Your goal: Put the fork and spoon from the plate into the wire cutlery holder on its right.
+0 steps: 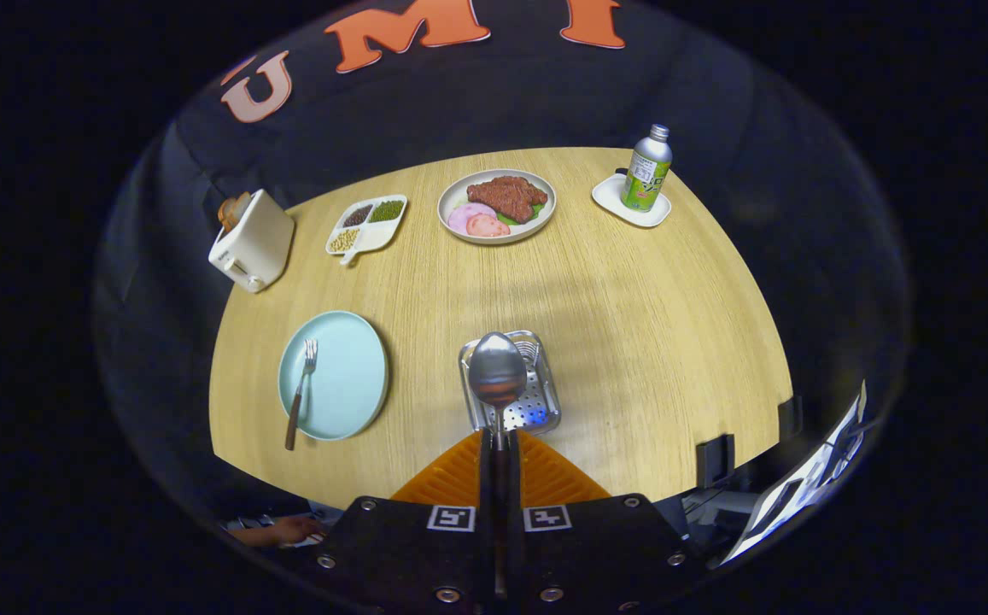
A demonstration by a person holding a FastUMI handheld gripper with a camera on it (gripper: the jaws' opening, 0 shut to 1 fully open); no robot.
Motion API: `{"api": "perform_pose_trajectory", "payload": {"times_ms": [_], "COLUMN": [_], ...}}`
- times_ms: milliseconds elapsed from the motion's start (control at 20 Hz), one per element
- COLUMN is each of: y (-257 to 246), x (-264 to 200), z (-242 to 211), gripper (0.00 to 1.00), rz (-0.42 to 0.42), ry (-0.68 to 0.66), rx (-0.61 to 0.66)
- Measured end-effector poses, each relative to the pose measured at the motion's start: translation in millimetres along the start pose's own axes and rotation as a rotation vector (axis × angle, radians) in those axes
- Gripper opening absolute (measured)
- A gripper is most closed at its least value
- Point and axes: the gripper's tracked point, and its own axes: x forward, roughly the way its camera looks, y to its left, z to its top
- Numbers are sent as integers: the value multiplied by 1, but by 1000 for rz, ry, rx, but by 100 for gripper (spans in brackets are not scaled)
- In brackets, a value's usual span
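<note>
- Gripper is pressed together on the spoon handle; both fingers clamp it, bowl sticks out fwd, above the table.
- Spoon bowl hangs right over the wire cutlery holder, which sits near the table's front edge, about mid-width. Height of the spoon over the holder can't be judged from this view.
- Fork not yet moved: lies on the light blue plate, tines toward the back, handle end poking over the plate's front rim. Plate is near the front-left of the table, left of the holder w/ a gap between.
- Back of table: toaster at left edge, divided snack dish, food plate, bottle on a small white tray at back-right. All well apart from the work zone.
- Judged stage: spoon half of the job nearly done, drop-in pending; fork comes after.
- Risks: spoon is held lengthwise and level-ish, so a release from high up could bounce it off the holder rim onto the table. A long handle may tip out of a shallow holder if the bowl end lands on the edge. A hard push down may shove the light holder.
- Fork later: flat on the plate, thin handle, so fingers may skid the plate or miss the grip.
</note>
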Motion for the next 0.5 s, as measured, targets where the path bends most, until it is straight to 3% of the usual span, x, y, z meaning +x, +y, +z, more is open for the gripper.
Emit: {"api": "perform_pose_trajectory", "payload": {"times_ms": [500], "y": [-21], "x": [34], "z": [-10], "gripper": [6], "rz": [3], "ry": [213], "rx": [-217]}}
